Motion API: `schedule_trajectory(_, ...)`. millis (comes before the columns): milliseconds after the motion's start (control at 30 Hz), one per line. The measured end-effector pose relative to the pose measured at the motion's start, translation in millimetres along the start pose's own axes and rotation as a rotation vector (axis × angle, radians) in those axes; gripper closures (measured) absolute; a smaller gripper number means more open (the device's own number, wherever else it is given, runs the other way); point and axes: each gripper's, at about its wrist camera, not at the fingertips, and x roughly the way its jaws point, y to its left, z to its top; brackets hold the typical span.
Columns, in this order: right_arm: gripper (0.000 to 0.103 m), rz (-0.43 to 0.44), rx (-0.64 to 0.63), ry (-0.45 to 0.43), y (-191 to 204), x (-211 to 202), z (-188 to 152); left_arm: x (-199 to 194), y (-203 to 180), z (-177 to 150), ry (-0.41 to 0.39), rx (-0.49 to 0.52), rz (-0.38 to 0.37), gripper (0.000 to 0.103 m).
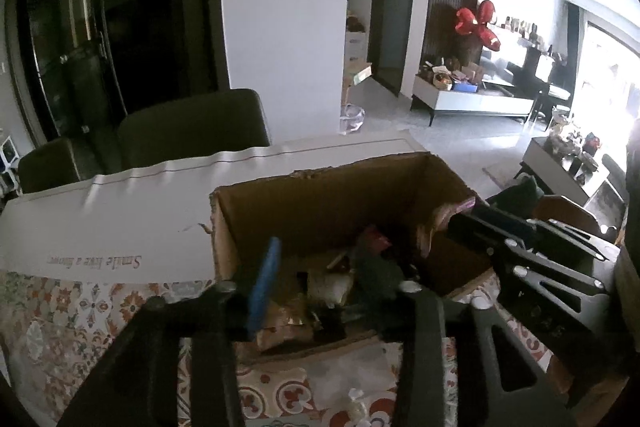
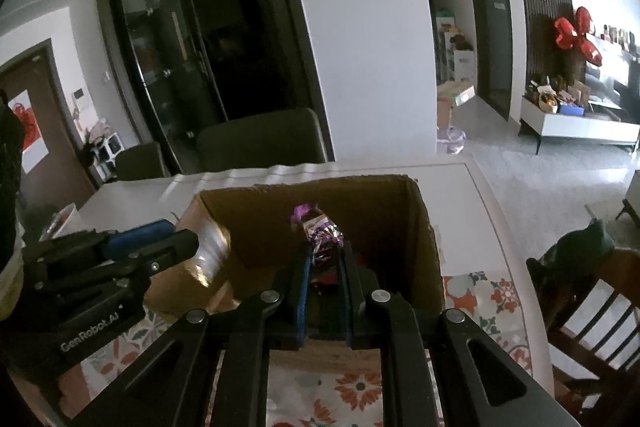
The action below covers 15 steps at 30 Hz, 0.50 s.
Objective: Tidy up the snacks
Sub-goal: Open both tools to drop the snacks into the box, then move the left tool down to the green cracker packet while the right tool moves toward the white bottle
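Two views are given, and the left wrist view is taken first. The left gripper (image 1: 316, 267) is held over the near edge of an open cardboard box (image 1: 320, 195), its jaws spread with nothing pinched between them; a blue pad (image 1: 262, 287) is seen on its left finger. Inside the box, a heap of snack packets (image 1: 332, 287) is seen lying on the bottom, dark and partly blurred, so single packets cannot be told apart. The right gripper (image 1: 460, 223) is seen reaching in over the right wall of the box, with a pinkish wrapper at its tip. The box stands on a table (image 1: 100, 211) covered near the camera by a floral patterned cloth (image 1: 80, 315). Behind the table, two dark chairs (image 1: 192, 127) are placed.

In the right wrist view, the right gripper (image 2: 324, 255) is held over the near wall of the cardboard box (image 2: 360, 211), and a snack in a purple and silver wrapper (image 2: 320, 231) is pinched between its jaws, which are pressed close on it. The wrapped snack is kept above the inside of the box, sticking up past the fingertips. The left gripper (image 2: 176, 239) is seen at the left, beside the left wall of the box, where a strip of shiny tape (image 2: 208, 251) is stuck. A wooden chair (image 2: 592, 315) is seen at the right of the table (image 2: 132, 195).
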Motion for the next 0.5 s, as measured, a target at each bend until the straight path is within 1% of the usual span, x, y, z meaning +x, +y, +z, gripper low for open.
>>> schedule_trajectory(33,0.068,-0.001,0.006,0.004,-1,1,-1,-2,0,-2,-0.003,0.001,0.003,0.058)
schedule_trajectory(67,0.055,-0.006,0.008,0.005,0,0,-1,-5,1,-5,-0.005,0.005,0.007,0.057)
schedule_trajectory(133,0.055,-0.024,0.006,-0.019,2,-5,-5,-10,2,-11,-0.009,0.012,0.022,0.054)
schedule_trajectory(267,0.054,-0.031,-0.01,-0.025,11,-19,-18,-30,5,-28,-0.038,0.014,0.044,0.049)
schedule_trajectory(300,0.053,-0.033,-0.018,-0.031,14,-22,-22,-36,6,-33,-0.045,0.013,0.051,0.049)
schedule_trajectory(333,0.048,-0.033,-0.024,-0.035,16,-25,-25,-43,7,-38,-0.051,0.008,0.056,0.048)
schedule_trajectory(367,0.046,-0.034,-0.03,-0.039,20,-30,-30,-47,8,-41,-0.054,0.005,0.057,0.048)
schedule_trajectory(500,0.046,-0.007,-0.039,-0.043,33,-44,-46,-67,14,-57,-0.056,-0.011,0.052,0.047)
